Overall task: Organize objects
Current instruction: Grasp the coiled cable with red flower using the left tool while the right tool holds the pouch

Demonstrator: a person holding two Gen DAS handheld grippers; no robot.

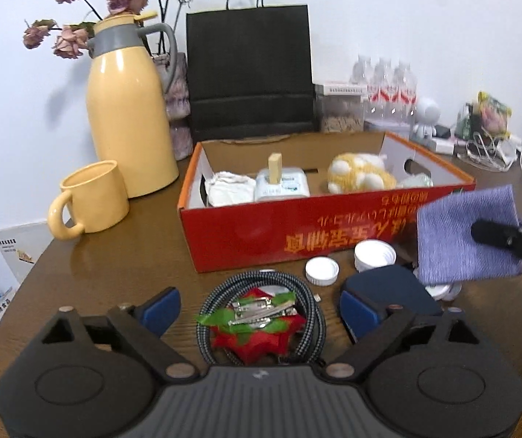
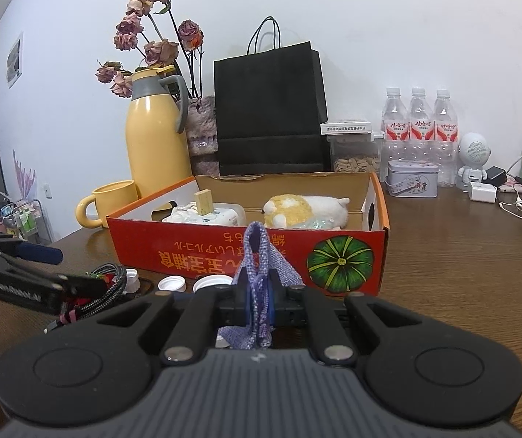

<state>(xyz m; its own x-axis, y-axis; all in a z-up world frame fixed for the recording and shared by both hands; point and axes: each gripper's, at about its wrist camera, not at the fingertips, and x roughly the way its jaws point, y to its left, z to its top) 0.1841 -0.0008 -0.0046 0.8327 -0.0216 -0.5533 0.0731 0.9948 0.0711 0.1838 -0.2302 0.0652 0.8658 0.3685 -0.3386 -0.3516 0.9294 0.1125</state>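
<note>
Purple cloth (image 2: 257, 273) pinched edge-on, right view, hair clip (image 1: 261, 312) left view

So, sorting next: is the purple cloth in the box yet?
Out. The purple cloth hangs pinched in the right tongs, before the red box.

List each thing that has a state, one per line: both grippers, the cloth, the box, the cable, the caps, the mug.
left gripper: open, over the coiled cable
right gripper: shut on purple cloth
purple cloth: held off the table
red box: open-topped, partly filled
coiled cable: on table, untouched
white caps: on table, loose
yellow mug: upright
</note>
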